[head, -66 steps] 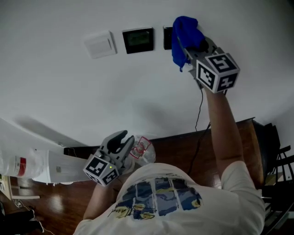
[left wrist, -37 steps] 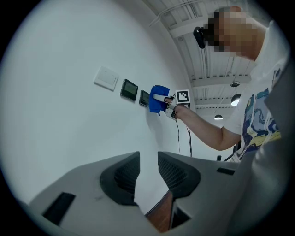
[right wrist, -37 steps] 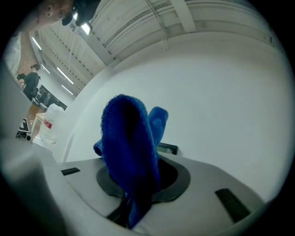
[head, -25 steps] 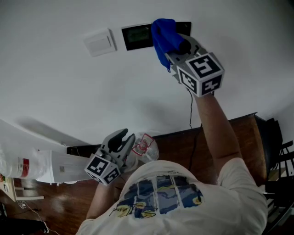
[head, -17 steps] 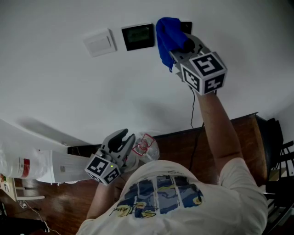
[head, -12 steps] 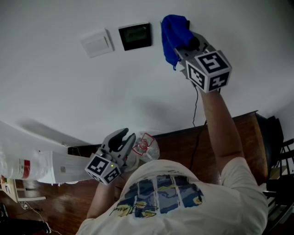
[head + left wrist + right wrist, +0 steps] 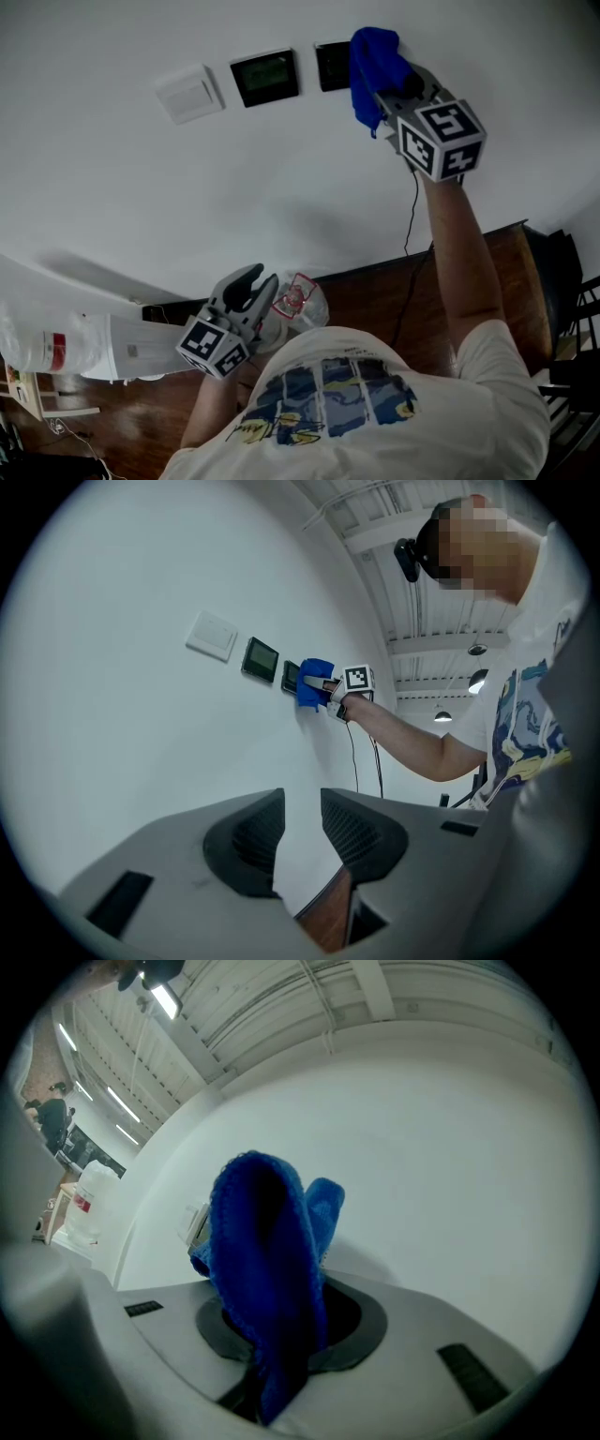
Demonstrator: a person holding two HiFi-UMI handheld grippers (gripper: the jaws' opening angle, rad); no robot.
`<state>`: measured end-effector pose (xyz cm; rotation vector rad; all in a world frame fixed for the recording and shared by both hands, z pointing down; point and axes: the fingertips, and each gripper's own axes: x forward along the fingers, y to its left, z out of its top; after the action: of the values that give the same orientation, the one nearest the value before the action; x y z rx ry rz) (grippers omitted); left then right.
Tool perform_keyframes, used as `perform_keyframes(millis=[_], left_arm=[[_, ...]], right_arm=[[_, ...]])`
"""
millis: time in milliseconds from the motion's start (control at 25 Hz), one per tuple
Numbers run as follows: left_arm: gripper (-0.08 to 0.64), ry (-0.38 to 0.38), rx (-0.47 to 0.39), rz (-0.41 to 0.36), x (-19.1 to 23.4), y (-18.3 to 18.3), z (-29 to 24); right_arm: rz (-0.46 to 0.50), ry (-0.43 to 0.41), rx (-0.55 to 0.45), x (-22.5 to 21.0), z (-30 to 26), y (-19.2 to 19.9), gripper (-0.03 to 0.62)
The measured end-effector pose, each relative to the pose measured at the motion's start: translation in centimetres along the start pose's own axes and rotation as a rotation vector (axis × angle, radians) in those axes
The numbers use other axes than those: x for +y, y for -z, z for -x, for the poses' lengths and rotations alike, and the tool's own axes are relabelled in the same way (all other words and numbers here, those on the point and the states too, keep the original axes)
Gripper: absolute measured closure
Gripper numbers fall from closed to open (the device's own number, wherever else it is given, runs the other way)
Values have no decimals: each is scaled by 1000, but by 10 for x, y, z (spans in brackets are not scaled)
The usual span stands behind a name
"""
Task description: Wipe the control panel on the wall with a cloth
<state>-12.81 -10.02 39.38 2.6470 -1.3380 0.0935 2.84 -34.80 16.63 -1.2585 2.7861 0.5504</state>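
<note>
On the white wall hang a white switch plate [image 7: 190, 94], a dark control panel with a screen [image 7: 265, 77] and a smaller dark panel [image 7: 332, 66]. My right gripper [image 7: 394, 82] is raised to the wall and shut on a blue cloth [image 7: 373, 58], which is pressed against the wall over the smaller panel's right edge. In the right gripper view the cloth [image 7: 270, 1260] fills the jaws. The left gripper view shows the cloth [image 7: 314, 682] beside both panels [image 7: 261, 658]. My left gripper [image 7: 247, 284] hangs low, its jaws a narrow gap apart and empty [image 7: 302, 827].
A black cable [image 7: 411, 220] runs down the wall below my right arm to a dark wooden top [image 7: 487, 272]. A crumpled plastic bag [image 7: 298, 302] lies by the left gripper. A white container with a red label [image 7: 56, 342] sits at the left; dark furniture [image 7: 572, 309] at the right.
The right gripper swept the cloth left toward the screen panel, then back right; the screen panel and most of the smaller panel now show. The left gripper has hardly moved.
</note>
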Motion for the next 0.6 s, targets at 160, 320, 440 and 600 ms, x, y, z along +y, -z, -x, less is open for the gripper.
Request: perform_keyframes(millis=[160, 320, 440, 600], left_arm=[[463, 1, 5, -2, -1, 0, -1], [463, 8, 4, -1, -4, 0, -4], [463, 12, 5, -3, -6, 0, -5], [463, 5, 6, -3, -4, 0, -3]], right_arm=[[-19, 29, 12, -16, 8, 7, 503], [-20, 46, 24, -24, 11, 11, 503], [-27, 64, 36, -32, 11, 17, 503], [-30, 65, 40, -34, 10, 21, 503]])
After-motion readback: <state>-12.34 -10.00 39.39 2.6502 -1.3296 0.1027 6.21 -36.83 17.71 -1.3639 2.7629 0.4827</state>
